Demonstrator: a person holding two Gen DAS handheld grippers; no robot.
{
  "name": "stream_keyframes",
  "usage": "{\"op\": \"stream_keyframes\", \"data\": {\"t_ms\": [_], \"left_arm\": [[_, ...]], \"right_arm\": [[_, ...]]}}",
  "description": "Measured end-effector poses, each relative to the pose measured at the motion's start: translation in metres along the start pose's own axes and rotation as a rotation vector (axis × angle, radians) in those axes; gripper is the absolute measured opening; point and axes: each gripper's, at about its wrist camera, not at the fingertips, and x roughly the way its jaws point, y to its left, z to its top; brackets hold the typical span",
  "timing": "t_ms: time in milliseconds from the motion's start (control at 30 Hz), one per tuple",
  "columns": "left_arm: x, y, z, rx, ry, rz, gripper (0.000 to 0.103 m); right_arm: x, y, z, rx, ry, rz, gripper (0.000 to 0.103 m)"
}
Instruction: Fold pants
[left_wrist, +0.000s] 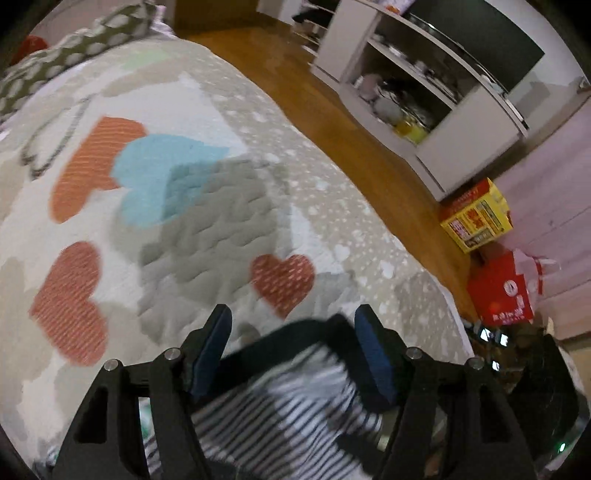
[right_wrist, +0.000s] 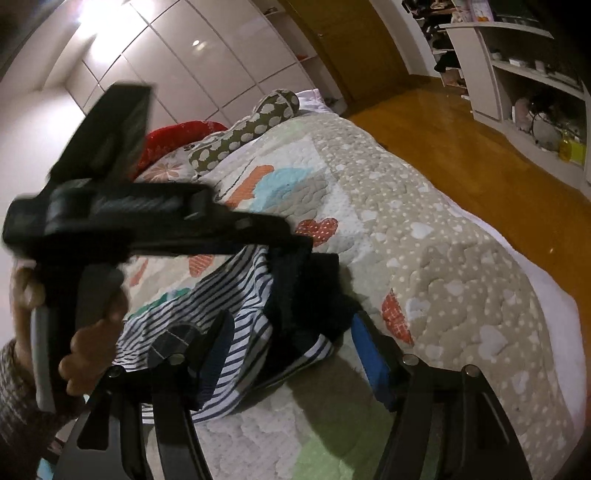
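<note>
On the quilted heart-print bedspread (right_wrist: 436, 258), near the bed's foot end, we find the striped pants (right_wrist: 236, 332) lying bunched with a dark garment part, possibly a waistband or a second dark piece, heaped across their upper end; we cannot tell which. The left gripper (left_wrist: 293, 350) hangs over this bundle with its blue pads (left_wrist: 373, 354) spread apart, the striped cloth and a dark band showing between them but nothing pressed, so we judge it open and holding nothing. The right gripper (right_wrist: 295, 354) likewise stands with its fingers apart, the striped cloth passing under the left pad and the dark heap lying between the two without being pinched. In the right wrist view the left tool's body and the person's hand (right_wrist: 92, 332) on its handle cross directly above the pants, close to the right gripper's left finger. We judge the main hazards as follows: the two tools may knock together over so small a bundle; a pad may close on both the dark part and the stripes at once, dragging layers together and spoiling the fold; a careless pinch may also catch the quilt beneath. The bed's long edge (right_wrist: 546, 280) runs beside the garment on the floor side, and cloth pulled that way could slide onto the wooden floor (left_wrist: 354, 110). Open quilt lies towards the spotted pillow (right_wrist: 258, 118), giving ample room to spread the legs flat; cardboard boxes (left_wrist: 476, 218) and white shelving (left_wrist: 436, 110) stand well apart from the work.
</note>
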Motion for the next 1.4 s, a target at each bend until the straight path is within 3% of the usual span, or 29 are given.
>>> {"op": "stream_keyframes", "data": {"t_ms": [167, 200, 233, 267, 300, 400, 633, 833, 900, 967, 1033, 1200, 1333, 1367, 1400], "left_arm": [[0.021, -0.015, 0.001, 0.075, 0.052, 0.024, 0.069], [0.022, -0.019, -0.001, 0.098, 0.056, 0.035, 0.061], [0.021, -0.022, -0.003, 0.112, 0.056, 0.039, 0.027], [0.02, -0.023, -0.005, 0.121, 0.057, 0.047, 0.022], [0.015, -0.023, -0.007, 0.123, 0.039, 0.044, 0.022], [-0.011, -0.013, -0.014, 0.071, -0.041, -0.013, 0.021], [-0.087, 0.029, -0.056, -0.037, -0.238, -0.053, 0.021], [-0.131, 0.09, -0.122, -0.19, -0.35, 0.003, 0.026], [-0.14, 0.112, -0.144, -0.272, -0.364, 0.02, 0.037], [-0.151, 0.129, -0.165, -0.346, -0.396, 0.038, 0.064], [-0.168, 0.14, -0.187, -0.407, -0.451, 0.059, 0.069], [-0.201, 0.158, -0.233, -0.554, -0.544, 0.138, 0.072], [-0.208, 0.163, -0.263, -0.625, -0.581, 0.135, 0.072], [-0.207, 0.164, -0.27, -0.636, -0.583, 0.132, 0.072], [-0.204, 0.165, -0.273, -0.643, -0.576, 0.137, 0.072]], "right_arm": [[0.015, 0.007, 0.004, -0.036, 0.023, -0.045, 0.073], [0.018, 0.009, 0.005, -0.046, 0.025, -0.047, 0.072], [0.021, 0.011, 0.005, -0.06, 0.026, -0.046, 0.063], [0.023, 0.012, 0.006, -0.066, 0.026, -0.036, 0.048], [0.026, 0.012, 0.006, -0.063, 0.041, -0.015, 0.025], [0.024, 0.012, 0.009, -0.022, 0.052, 0.057, 0.023], [0.003, 0.068, 0.013, -0.155, 0.002, 0.126, 0.023], [0.019, 0.14, -0.007, -0.321, 0.064, 0.214, 0.026], [0.033, 0.161, -0.019, -0.364, 0.105, 0.252, 0.028], [0.046, 0.174, -0.032, -0.388, 0.162, 0.293, 0.037], [0.053, 0.186, -0.044, -0.401, 0.205, 0.335, 0.048], [0.016, 0.191, -0.05, -0.457, 0.16, 0.41, 0.056], [-0.001, 0.176, -0.034, -0.394, 0.091, 0.334, 0.054], [0.002, 0.173, -0.028, -0.376, 0.092, 0.293, 0.049], [0.011, 0.173, -0.023, -0.354, 0.104, 0.237, 0.031]]}}
